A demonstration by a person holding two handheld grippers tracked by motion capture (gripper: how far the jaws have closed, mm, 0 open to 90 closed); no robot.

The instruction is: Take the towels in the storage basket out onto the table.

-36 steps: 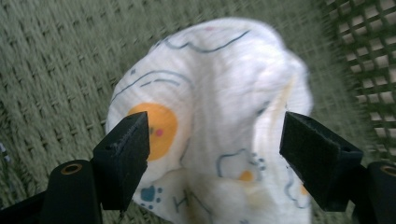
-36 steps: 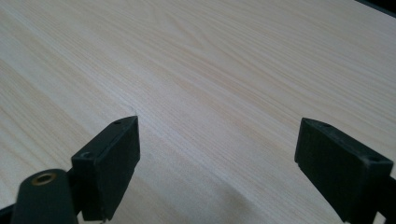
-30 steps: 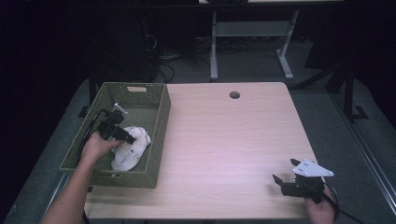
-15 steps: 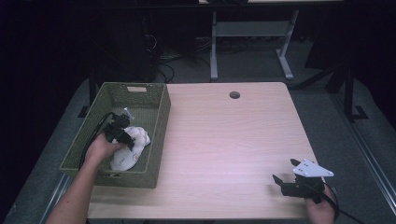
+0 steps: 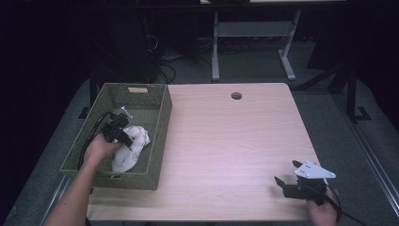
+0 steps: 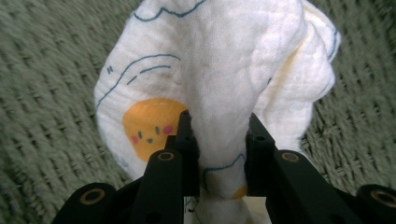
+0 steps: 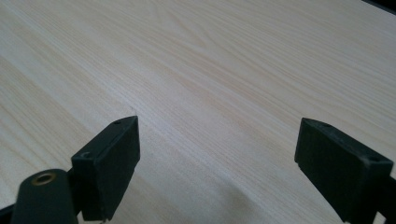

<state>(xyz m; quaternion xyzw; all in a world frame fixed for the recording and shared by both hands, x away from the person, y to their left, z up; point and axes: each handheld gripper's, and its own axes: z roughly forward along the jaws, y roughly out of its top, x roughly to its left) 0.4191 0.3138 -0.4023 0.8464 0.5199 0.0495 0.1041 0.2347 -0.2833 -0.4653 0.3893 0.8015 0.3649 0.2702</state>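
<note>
A white cloth (image 5: 130, 148) printed with yellow faces and blue lines lies bunched inside the green woven basket (image 5: 141, 96) at the table's left side. My left gripper (image 5: 123, 136) reaches down into the basket; its jaws have just been closing and now pinch a raised fold of the cloth (image 6: 219, 88), with my left gripper (image 6: 219, 133) shut on it. Over bare wood near the table's front right corner, my right gripper (image 5: 286, 172) stands open, and my right gripper (image 7: 219, 140) holds nothing between its wide-set jaws.
The light wooden table (image 5: 235, 136) has a round cable hole (image 5: 236, 95) at its far edge. Beyond the table stand a metal desk frame (image 5: 249, 33) and loose cables on a dark floor.
The left gripper sank a little onto the cloth in the basket and closed on a fold of it. The right gripper has not moved.
</note>
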